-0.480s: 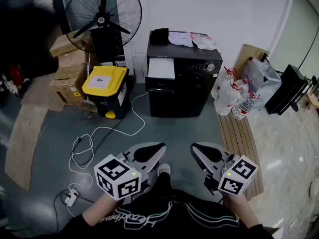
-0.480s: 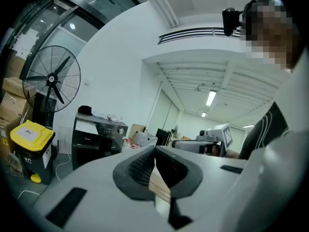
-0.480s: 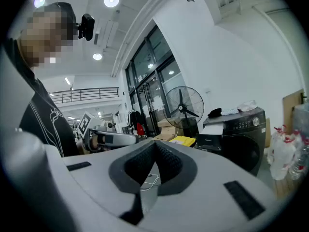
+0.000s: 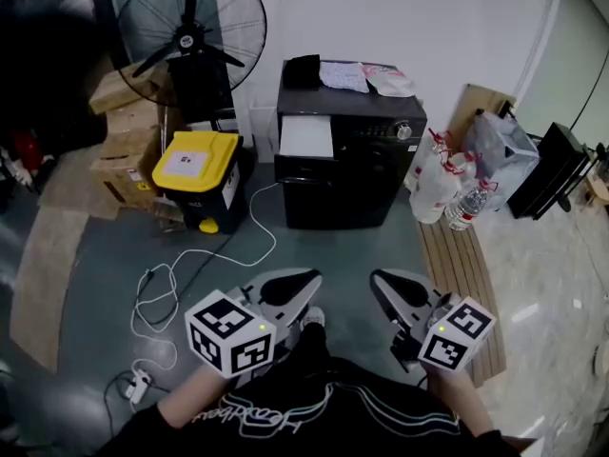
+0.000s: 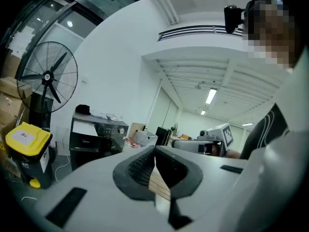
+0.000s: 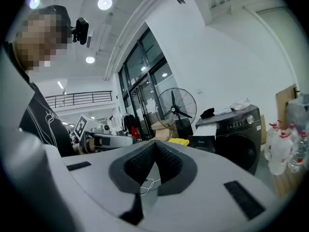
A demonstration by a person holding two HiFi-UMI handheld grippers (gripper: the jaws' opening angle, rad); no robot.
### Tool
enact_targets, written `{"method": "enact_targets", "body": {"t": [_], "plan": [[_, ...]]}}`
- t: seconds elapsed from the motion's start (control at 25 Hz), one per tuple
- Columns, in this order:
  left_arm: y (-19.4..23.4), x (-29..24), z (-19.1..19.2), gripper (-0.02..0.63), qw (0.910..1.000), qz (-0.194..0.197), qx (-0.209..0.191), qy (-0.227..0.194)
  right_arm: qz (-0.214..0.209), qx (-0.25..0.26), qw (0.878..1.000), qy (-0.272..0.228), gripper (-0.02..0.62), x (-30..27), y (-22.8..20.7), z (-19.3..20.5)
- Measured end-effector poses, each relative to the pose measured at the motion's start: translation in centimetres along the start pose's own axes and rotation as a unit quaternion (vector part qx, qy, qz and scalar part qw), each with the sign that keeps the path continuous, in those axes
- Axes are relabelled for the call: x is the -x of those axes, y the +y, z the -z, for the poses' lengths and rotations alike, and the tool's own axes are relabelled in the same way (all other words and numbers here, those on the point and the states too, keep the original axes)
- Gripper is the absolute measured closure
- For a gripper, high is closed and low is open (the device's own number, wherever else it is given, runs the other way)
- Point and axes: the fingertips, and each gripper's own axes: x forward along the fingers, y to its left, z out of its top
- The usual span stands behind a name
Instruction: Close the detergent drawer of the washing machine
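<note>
A black washing machine (image 4: 347, 165) stands against the far wall, some way ahead of me. Its white detergent drawer (image 4: 306, 136) sticks out at the top left. The machine also shows in the left gripper view (image 5: 94, 135) with the drawer (image 5: 83, 128), and in the right gripper view (image 6: 237, 129) with the drawer (image 6: 208, 128). My left gripper (image 4: 309, 280) and right gripper (image 4: 377, 280) are held low in front of the person's body, far from the machine. Both are shut with nothing between the pads (image 5: 154, 151) (image 6: 155, 146).
A yellow-lidded bin (image 4: 195, 174), a standing fan (image 4: 190, 31) and cardboard boxes (image 4: 128, 131) are left of the machine. A white cable (image 4: 190, 265) trails across the floor. Bags and water bottles (image 4: 447, 184) and a wooden pallet (image 4: 461, 265) lie right. Cloths (image 4: 366, 74) rest on the machine.
The view has shifted slightly, with the machine and bin a little lower and further left. Both grippers sit a touch further right and stay shut.
</note>
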Motion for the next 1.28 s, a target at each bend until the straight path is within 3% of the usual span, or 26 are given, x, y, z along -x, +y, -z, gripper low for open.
{"method": "enact_targets", "body": {"t": [0.44, 0.96, 1.28], "plan": [[6.4, -4.0, -1.9, 0.578, 0.9999, -0.013, 0.001, 0.011, -0.006, -0.018, 1.0, -0.007, 0.569, -4.9, -5.7, -2.2], [19.1, -13.7, -5.3, 0.578, 0.9975, -0.03, 0.041, 0.051, 0.015, -0.058, 0.998, 0.003, 0.568, -13.5, -18.2, -6.1], [26.2, -18.6, -5.4, 0.578, 0.9945, -0.044, 0.059, 0.074, 0.029, -0.082, 0.996, 0.019, 0.568, -18.1, -24.9, -6.5]]}}
